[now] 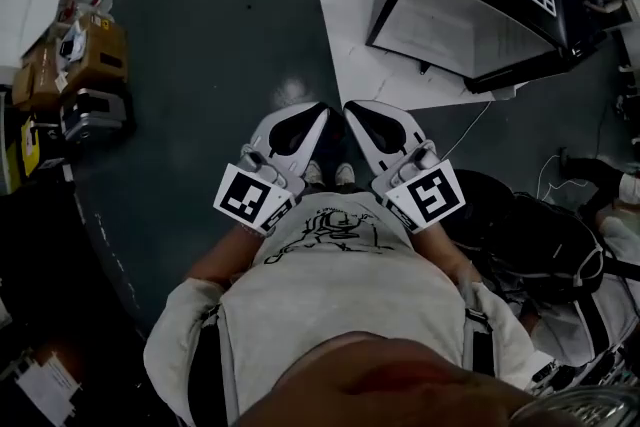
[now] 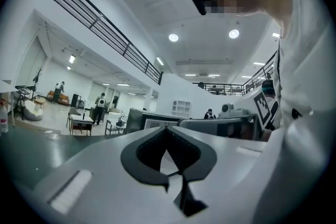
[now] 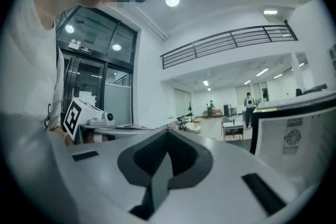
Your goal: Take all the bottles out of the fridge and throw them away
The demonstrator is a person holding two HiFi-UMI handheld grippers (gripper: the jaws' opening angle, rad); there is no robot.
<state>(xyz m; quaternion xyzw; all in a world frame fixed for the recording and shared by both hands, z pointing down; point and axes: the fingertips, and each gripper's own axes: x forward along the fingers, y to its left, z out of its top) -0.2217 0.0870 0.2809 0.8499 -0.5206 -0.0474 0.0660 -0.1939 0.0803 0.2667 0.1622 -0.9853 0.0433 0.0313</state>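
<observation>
- Head view: the white left gripper and the white right gripper sit side by side at centre. Their tips are just beside each other and point to 12 o'clock over the dark grey floor. At 1 o'clock, the black box-shaped fridge with a white grille stands on a flat white board.
- Left gripper view: the left gripper has its jaws pressed together, with nothing between them.
- Right gripper view: the right gripper is closed tight and empty too. The fridge shows at 3 o'clock.
</observation>
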